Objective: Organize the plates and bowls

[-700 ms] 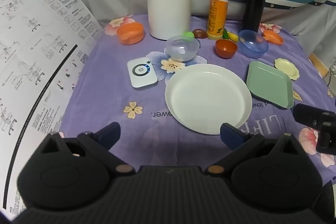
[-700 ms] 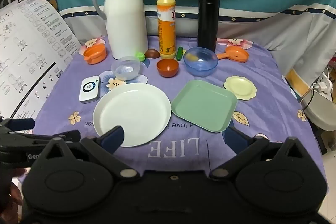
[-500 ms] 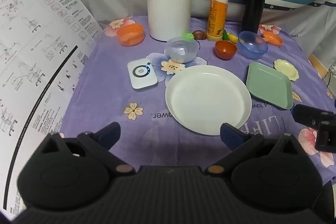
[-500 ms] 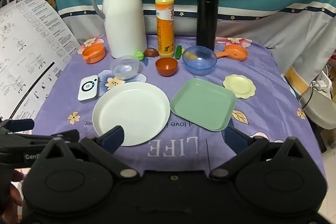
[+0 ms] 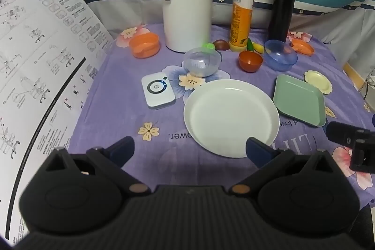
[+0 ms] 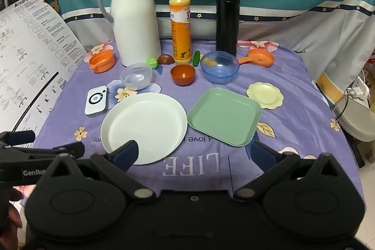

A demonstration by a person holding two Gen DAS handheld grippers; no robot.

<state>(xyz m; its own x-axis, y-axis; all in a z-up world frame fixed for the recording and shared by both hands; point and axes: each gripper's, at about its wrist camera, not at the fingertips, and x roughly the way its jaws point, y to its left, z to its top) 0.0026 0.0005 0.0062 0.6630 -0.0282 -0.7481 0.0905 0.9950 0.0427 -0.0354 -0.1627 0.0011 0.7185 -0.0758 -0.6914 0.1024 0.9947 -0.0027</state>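
A large white round plate (image 5: 230, 117) (image 6: 144, 127) lies on the purple tablecloth (image 6: 293, 123). To its right are a green square plate (image 5: 298, 100) (image 6: 225, 118) and a small yellow scalloped plate (image 5: 317, 81) (image 6: 264, 95). Behind them stand a clear bowl (image 5: 202, 61) (image 6: 136, 79), a small red-brown bowl (image 5: 250, 61) (image 6: 182, 74) and a blue bowl (image 5: 280, 57) (image 6: 219, 70). My left gripper (image 5: 188, 151) is open and empty, near the white plate's front edge. My right gripper (image 6: 193, 155) is open and empty, in front of both large plates.
A white thermos jug (image 6: 134, 15), an orange bottle (image 6: 180, 25) and a black flask (image 6: 227, 20) stand at the back. There are an orange cup (image 6: 102, 60), an orange ladle (image 6: 261, 57), a white device (image 6: 96, 100) and small toy foods. A printed sheet (image 5: 35, 62) rises at left.
Both grippers have drawn back and risen slightly, so the table sits a little farther away. No object has moved.
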